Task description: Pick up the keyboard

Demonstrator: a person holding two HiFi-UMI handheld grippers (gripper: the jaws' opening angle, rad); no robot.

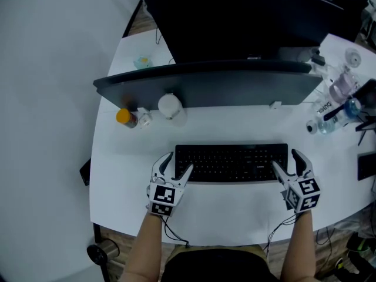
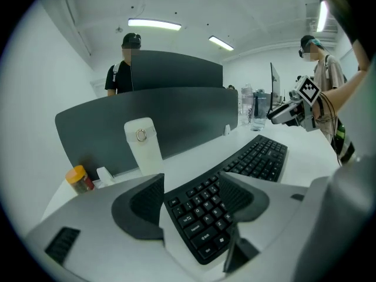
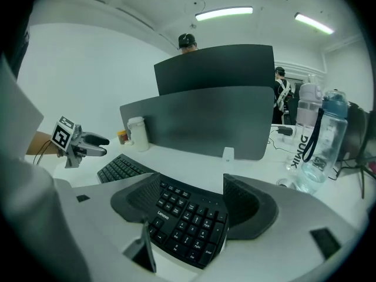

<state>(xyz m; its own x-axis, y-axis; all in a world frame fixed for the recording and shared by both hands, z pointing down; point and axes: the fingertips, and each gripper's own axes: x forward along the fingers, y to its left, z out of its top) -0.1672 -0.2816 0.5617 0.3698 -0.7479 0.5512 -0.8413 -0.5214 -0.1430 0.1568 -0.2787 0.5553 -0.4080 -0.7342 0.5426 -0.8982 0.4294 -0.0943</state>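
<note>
A black keyboard [image 1: 232, 162] lies flat on the white desk [image 1: 235, 210], in front of the dark divider. My left gripper [image 1: 178, 163] stands open over the keyboard's left end, one finger outside the end and the other over the keys. In the left gripper view the keyboard's left end [image 2: 202, 216] sits between the two pads, which do not press on it. My right gripper [image 1: 285, 160] stands open round the right end in the same way. The right gripper view shows that end of the keyboard [image 3: 185, 219] between wide-set pads.
A dark divider panel [image 1: 205, 87] and a monitor [image 1: 247, 22] stand behind the keyboard. By the divider are a white bottle [image 1: 170, 106] and an orange-capped jar [image 1: 125, 117]. Water bottles [image 1: 338, 107] crowd the right side. People stand beyond the divider.
</note>
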